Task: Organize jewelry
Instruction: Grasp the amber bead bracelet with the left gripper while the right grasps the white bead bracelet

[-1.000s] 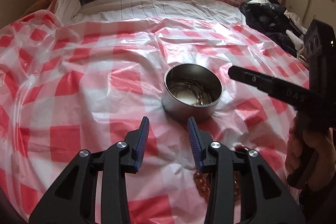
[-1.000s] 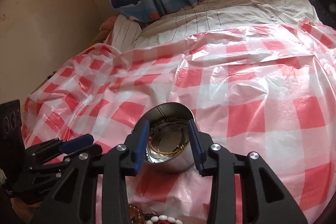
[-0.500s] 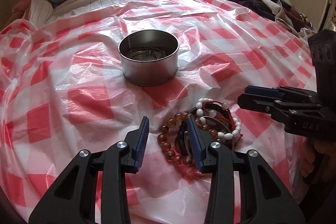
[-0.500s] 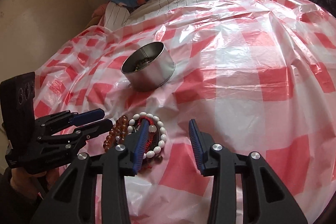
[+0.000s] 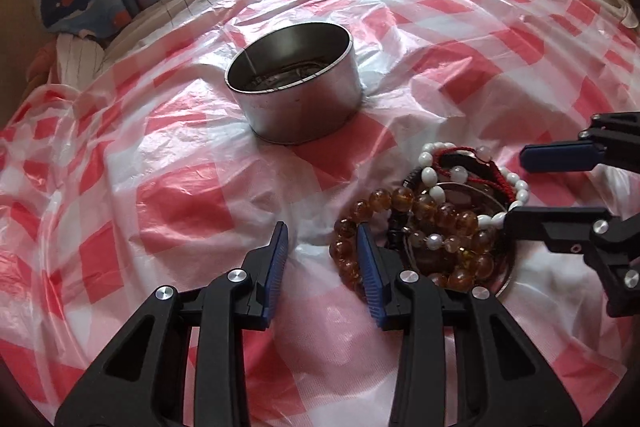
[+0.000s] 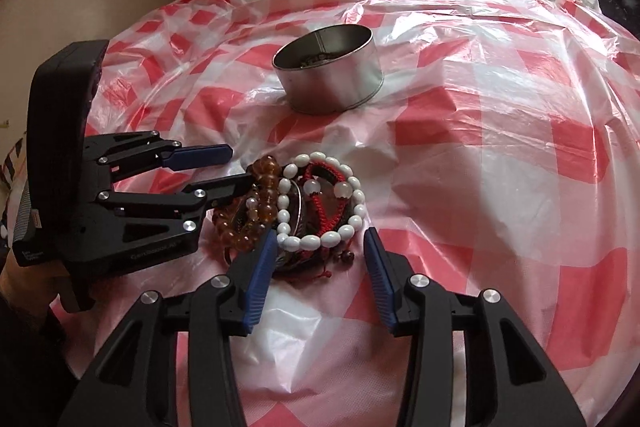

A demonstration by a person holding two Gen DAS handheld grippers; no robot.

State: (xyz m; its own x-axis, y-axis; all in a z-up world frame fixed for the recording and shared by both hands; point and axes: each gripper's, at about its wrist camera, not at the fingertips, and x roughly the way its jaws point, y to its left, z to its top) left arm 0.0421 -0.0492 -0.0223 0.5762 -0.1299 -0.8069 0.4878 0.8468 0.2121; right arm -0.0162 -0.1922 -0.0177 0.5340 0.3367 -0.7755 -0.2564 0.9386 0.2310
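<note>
Right now the heap of bracelets lies just ahead of the right hand-held gripper, its near edge already reaching in between the two blue pads, so that hand looks best placed for the pick. The jaws there are opening and press on nothing. Seen from the left hand-held gripper, the same heap sits off to the right of its fingertips, the amber beads just beside the right pad; those jaws stand parted and empty too.

A loop of white beads lies topmost, ringed round red cord, with amber beads to one side and dark strands beneath, all tangled over what may be a shallow metal dish. No single long axis shows; the loops lie flat.

Beyond the heap, well apart, stands the round tin, with jewelry inside, on the red-checked plastic sheet spread over the bed.
</note>
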